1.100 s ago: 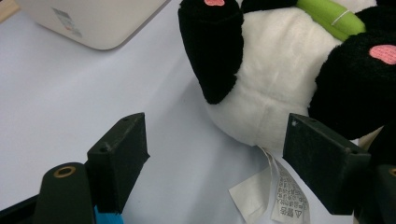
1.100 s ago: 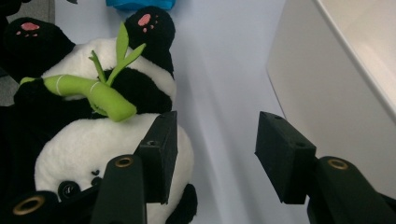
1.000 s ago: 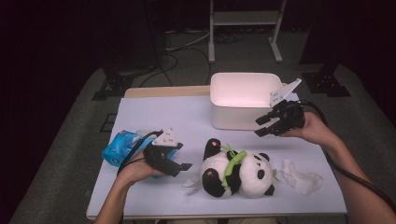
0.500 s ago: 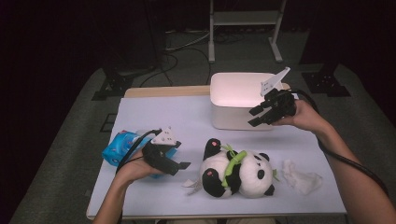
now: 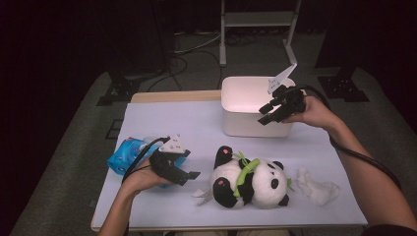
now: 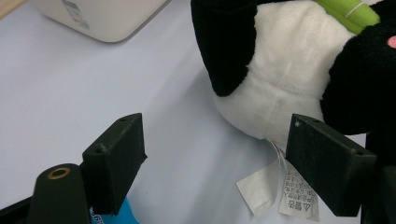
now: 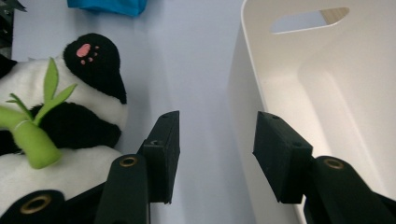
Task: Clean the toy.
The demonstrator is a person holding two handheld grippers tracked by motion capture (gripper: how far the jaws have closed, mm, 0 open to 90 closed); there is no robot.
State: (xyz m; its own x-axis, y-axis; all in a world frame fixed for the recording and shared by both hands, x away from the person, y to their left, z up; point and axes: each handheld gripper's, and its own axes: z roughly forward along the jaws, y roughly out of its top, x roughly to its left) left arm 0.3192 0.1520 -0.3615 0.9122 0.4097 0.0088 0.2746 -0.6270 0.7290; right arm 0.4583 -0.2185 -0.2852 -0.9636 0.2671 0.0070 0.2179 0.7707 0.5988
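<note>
A person works two handheld grippers over a white-covered table (image 5: 162, 123). The right gripper (image 5: 268, 114) hangs at the near wall of a white plastic bin (image 5: 236, 98), jaws parted and straddling the rim; they have just been narrowing, with one pad outside the wall and one inside, neither pressing on it in the right gripper view. The left gripper (image 5: 189, 174) rests low on the table, released and empty, its jaws aimed at a stuffed panda (image 5: 248, 182) lying just ahead of it, with the toy's sewn-in label (image 6: 285, 186) beside one pad. A blue wipes pack (image 5: 125, 153) sits behind that gripper, under the hand; a crumpled white tissue (image 5: 317, 187) lies beyond the panda, on the side away from the left gripper. By appearance, tidying has barely begun: the bin's visible interior looks empty, and panda, pack and tissue all remain on the table, none yet grasped.
</note>
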